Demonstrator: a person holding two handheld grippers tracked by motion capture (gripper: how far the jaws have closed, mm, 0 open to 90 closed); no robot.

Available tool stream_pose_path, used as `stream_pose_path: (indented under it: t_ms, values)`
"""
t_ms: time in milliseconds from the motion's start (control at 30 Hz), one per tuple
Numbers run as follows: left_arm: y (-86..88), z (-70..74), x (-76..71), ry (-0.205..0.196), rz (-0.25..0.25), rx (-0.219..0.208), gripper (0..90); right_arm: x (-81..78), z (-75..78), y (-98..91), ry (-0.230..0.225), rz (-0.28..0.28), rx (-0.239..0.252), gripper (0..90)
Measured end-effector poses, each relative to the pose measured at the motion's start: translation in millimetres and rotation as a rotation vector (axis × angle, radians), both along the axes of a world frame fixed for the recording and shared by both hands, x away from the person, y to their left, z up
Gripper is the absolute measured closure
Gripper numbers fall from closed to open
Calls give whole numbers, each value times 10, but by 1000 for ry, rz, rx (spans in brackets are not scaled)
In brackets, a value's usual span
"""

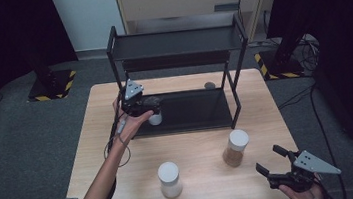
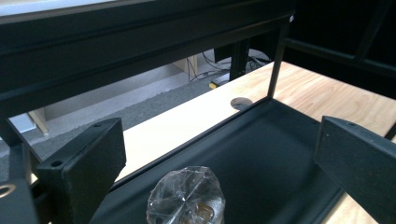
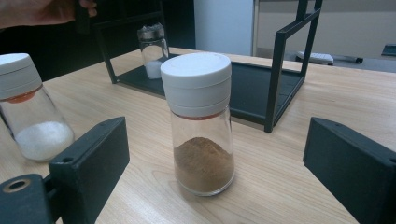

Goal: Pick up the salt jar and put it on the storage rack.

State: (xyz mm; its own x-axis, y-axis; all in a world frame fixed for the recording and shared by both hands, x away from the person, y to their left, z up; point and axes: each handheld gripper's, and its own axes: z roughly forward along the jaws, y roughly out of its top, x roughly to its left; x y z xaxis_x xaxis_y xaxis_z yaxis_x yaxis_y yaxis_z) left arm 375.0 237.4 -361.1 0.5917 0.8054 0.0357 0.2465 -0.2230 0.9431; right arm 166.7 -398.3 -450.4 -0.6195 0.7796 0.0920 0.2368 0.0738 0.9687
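Observation:
A black two-shelf rack (image 1: pixel 176 43) stands at the back of the wooden table (image 1: pixel 95 154). On its lower shelf, at the left end, stands a small clear jar (image 1: pixel 155 118) with a shiny lid (image 2: pixel 186 196) and white powder inside. My left gripper (image 1: pixel 151 105) hangs just above that jar, open, its jaws wide on either side of the lid and not touching it (image 2: pixel 219 158). A white-lidded jar of brown powder (image 1: pixel 235 148) (image 3: pixel 201 121) stands in front of the rack. My right gripper (image 1: pixel 272 161) (image 3: pixel 215 168) is open and faces it from a short way off.
A second white-lidded jar with white powder (image 1: pixel 169 180) (image 3: pixel 28 107) stands near the table's front edge. A round cable hole (image 1: pixel 209 85) lies behind the rack's lower shelf. The rack's right posts (image 3: pixel 275 70) rise just behind the brown jar.

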Motion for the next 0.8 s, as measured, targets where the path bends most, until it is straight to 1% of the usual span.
stream_pose_path:
  t_ms: [67,133,167,233,267,333,500,567,600,667,733,800]
  values:
    - [45,41,-43,-7,-13,1,9,1,1,1,2,0,1,75]
    - [90,71,-95,-11,-29,-8,9,3,1,3,3,0,1,75]
    - [134,98,-143,-10,-46,-18,9,3,1,4,3,0,0,75]
    - [153,113,-164,-10,-55,-18,7,3,2,6,3,0,-1,74]
    - [185,143,-206,-10,-69,-20,6,4,4,9,5,-1,-1,75]
    - [222,171,-240,-5,-85,-31,3,5,3,11,4,0,-3,74]
    - [264,230,-319,-7,-115,-36,1,7,3,12,3,1,-5,74]
    - [288,259,-382,-11,-135,-41,0,8,3,12,2,2,-5,74]
    - [288,259,-382,-11,-135,-41,0,8,3,12,2,2,-5,74]
    - [302,266,-433,-17,-146,-41,0,12,4,13,5,4,-5,74]
    - [320,260,-479,-12,-159,-52,0,11,4,14,4,5,-6,74]
    - [331,257,-533,-15,-169,-48,0,11,4,14,4,4,-6,74]
